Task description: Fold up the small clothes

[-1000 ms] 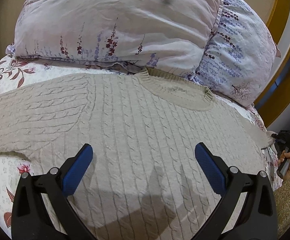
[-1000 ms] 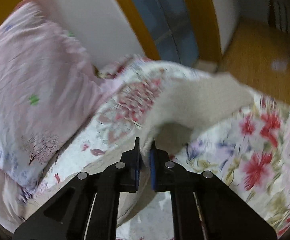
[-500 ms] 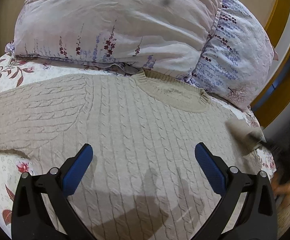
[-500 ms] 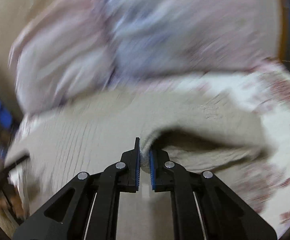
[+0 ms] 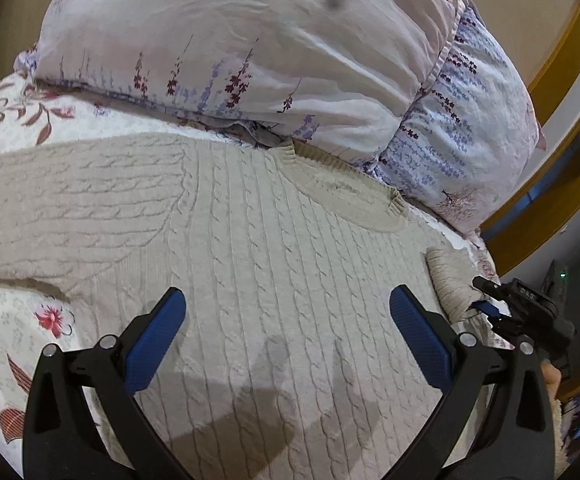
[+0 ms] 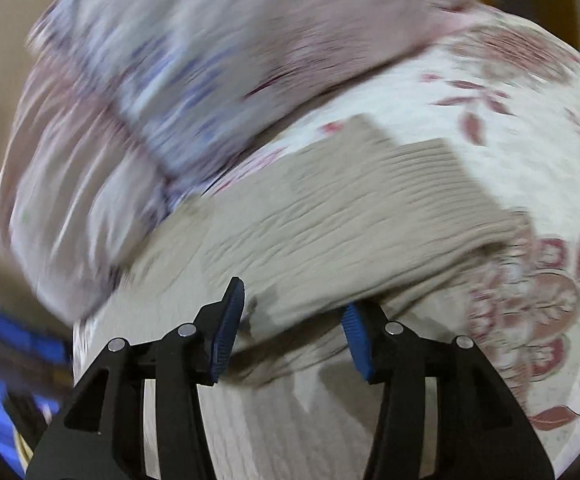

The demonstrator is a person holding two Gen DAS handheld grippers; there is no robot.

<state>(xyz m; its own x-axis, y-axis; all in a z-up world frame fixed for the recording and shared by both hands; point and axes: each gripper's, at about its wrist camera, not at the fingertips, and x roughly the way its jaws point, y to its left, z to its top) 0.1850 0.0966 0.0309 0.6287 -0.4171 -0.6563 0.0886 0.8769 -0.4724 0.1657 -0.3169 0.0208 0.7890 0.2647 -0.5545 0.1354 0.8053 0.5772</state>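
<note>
A beige cable-knit sweater (image 5: 258, 264) lies flat on the floral bedspread, neck toward the pillows. My left gripper (image 5: 286, 320) is open and hovers over its body, touching nothing. The sweater's right sleeve (image 5: 450, 276) lies folded in over the body's right edge. In the right wrist view, which is blurred, this sleeve (image 6: 370, 224) lies across the sweater. My right gripper (image 6: 294, 324) is open, its jaws on either side of the sleeve's near fold. It also shows in the left wrist view (image 5: 490, 304) at the sleeve's end.
Two floral pillows (image 5: 274, 48) are stacked at the head of the bed, just beyond the sweater's neck. The floral bedspread (image 5: 18, 320) shows at the left. A wooden door frame (image 5: 562, 128) and dark floor lie past the bed's right edge.
My right gripper carried the right sleeve in over the sweater's body and has opened, letting it go. My left gripper stayed open and almost still.
</note>
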